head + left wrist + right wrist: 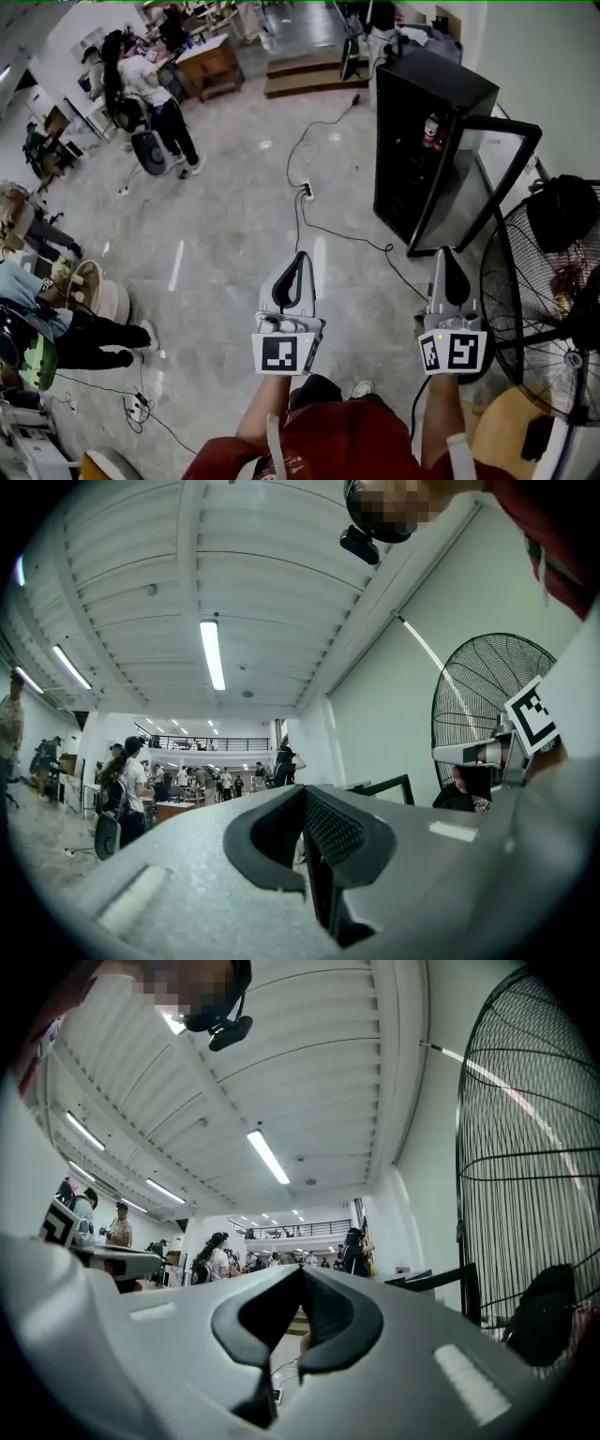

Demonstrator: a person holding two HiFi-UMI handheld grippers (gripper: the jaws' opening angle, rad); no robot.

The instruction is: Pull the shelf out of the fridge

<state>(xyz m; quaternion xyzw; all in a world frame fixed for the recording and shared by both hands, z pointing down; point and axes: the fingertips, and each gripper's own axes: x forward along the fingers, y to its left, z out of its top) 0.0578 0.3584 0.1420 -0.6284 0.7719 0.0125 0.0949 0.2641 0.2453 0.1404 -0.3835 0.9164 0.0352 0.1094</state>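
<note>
A black fridge (427, 112) stands at the upper right of the head view, its glass door (483, 183) swung open toward me. Red items (433, 129) show inside; the shelf itself is too dark to make out. My left gripper (300, 259) and right gripper (447, 255) are held side by side over the floor, well short of the fridge and pointing toward it. Both are shut with nothing between their jaws. In the left gripper view the left gripper (305, 797) aims across the hall. The right gripper (302, 1277) points the same way, with the door's edge (441, 1279) to its right.
A large black standing fan (544, 300) is close on my right. Black cables (314, 220) and a power strip (307, 191) lie on the floor between me and the fridge. A person (155, 89) stands at the far left near a wooden desk (211, 66); others sit at the left edge.
</note>
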